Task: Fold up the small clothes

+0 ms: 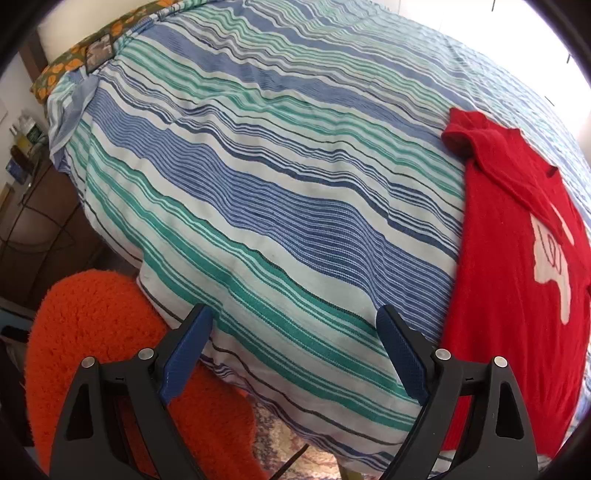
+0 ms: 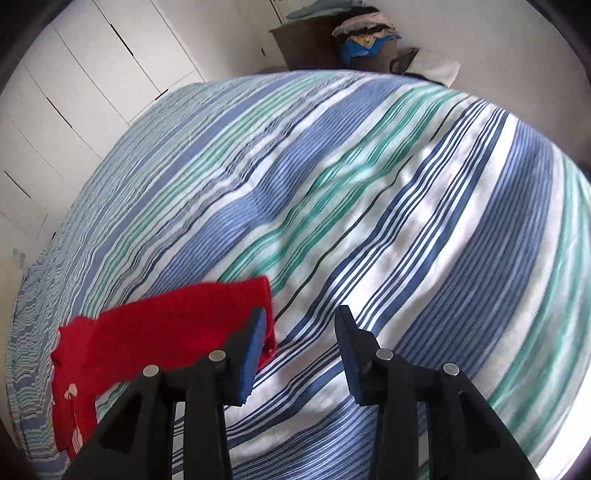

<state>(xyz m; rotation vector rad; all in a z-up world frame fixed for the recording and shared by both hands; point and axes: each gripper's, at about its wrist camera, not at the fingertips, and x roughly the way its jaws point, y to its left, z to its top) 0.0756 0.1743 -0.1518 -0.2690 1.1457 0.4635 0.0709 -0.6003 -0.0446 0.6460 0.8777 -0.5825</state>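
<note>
In your left wrist view, the red garment lies on the striped bedspread at about 3 o'clock, and its right part is cut off by the round edge of the lens. A white print on it is only partly visible, and you cannot read its shape. At 7 o'clock an orange fluffy thing sits below the bed edge, partly hidden behind your left gripper. The shelves at 9 o'clock are too small and dark to make out. Your left gripper stands wide apart, with nothing between the blue pads; only the bedspread shows in the gap. It does not touch the garment, which lies just beside the right-hand finger. The gripper points steeply down at the near edge of the bed.

In your right wrist view, the picture is somewhat blurred. The red garment lies at about 8 o'clock, and its lower part is hidden behind your right gripper. The pile of clothes at 12 o'clock is hard to tell apart. Your right gripper is partly open and holds nothing. The left-hand finger overlaps the garment's corner in the picture, but you cannot tell if it touches. The gripper points down toward the bedspread.
</note>
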